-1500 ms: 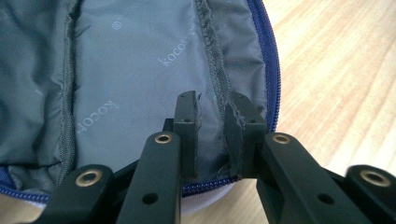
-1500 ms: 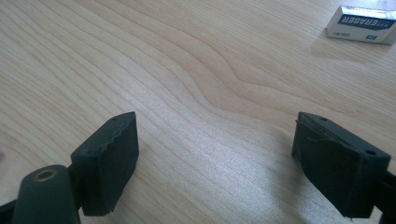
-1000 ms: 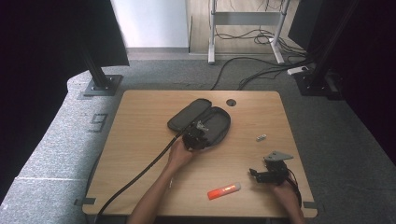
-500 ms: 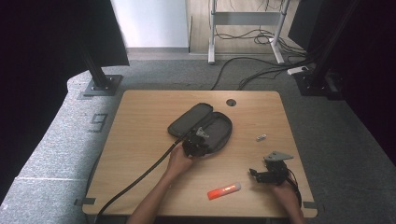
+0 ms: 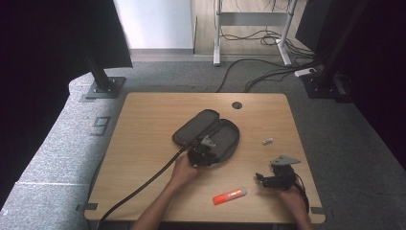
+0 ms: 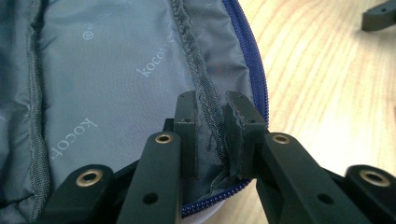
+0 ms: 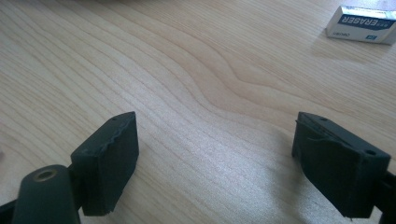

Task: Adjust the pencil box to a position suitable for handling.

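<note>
An open grey pencil case (image 5: 218, 134) lies in the middle of the wooden table (image 5: 143, 124). My left gripper (image 5: 203, 152) is at the case's near edge. In the left gripper view the case's grey lining (image 6: 116, 70) lies ahead, and the left gripper (image 6: 212, 100) is shut on the stitched rim just inside the blue zipper (image 6: 254, 70). My right gripper (image 5: 262, 178) rests low near the table's front right. In its own view the right gripper (image 7: 215, 135) is open wide, with bare wood between its jaws.
A small white eraser (image 5: 267, 141) lies right of the case, and in the right gripper view the eraser (image 7: 364, 23) is far ahead. An orange-and-white stick (image 5: 230, 195) lies near the front edge. A round cable hole (image 5: 236, 105) sits at the back.
My left gripper has drawn back toward the person and a little to the right, and the pencil case has come along with it. The right gripper has stayed put.
</note>
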Demonstrator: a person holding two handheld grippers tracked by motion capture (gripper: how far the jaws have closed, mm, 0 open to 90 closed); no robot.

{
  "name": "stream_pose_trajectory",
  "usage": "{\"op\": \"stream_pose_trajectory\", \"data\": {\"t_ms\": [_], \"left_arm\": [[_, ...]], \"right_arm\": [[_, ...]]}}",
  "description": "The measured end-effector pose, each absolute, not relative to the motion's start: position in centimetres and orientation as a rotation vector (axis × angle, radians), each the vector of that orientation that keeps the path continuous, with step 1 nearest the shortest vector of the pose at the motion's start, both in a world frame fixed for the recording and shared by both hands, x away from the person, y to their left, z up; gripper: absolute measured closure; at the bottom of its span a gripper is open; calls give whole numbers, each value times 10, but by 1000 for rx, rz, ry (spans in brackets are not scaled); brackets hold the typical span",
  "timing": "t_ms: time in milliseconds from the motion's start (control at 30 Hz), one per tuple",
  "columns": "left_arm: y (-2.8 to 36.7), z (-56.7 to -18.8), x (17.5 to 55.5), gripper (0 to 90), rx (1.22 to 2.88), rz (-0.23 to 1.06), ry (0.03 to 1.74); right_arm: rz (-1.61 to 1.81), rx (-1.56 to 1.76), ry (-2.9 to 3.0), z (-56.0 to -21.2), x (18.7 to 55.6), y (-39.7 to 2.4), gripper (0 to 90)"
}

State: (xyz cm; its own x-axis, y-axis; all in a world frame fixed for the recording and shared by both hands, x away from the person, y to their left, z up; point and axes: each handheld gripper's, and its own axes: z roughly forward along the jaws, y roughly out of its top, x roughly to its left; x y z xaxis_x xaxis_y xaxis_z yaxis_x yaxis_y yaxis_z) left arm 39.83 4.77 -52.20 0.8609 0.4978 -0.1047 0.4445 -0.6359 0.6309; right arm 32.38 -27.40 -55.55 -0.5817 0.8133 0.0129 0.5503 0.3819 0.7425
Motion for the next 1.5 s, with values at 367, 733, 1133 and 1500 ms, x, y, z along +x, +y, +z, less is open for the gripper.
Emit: {"op": "stream_pose_trajectory", "data": {"t_ms": [367,733,1133,1500], "left_arm": [[43,-522,381,762,2358,83,647],[36,-523,359,762,2358,44,601],[40,-516,354,697,2356,57,579],[52,-501,349,571,2336,60,575]], "right_arm": [[1028,1188,2292,-555,324,-274,145],[1028,1187,2292,-555,324,-274,145],[1028,1187,2292,-555,324,-274,146],[1028,1187,2292,-555,324,-274,145]]}}
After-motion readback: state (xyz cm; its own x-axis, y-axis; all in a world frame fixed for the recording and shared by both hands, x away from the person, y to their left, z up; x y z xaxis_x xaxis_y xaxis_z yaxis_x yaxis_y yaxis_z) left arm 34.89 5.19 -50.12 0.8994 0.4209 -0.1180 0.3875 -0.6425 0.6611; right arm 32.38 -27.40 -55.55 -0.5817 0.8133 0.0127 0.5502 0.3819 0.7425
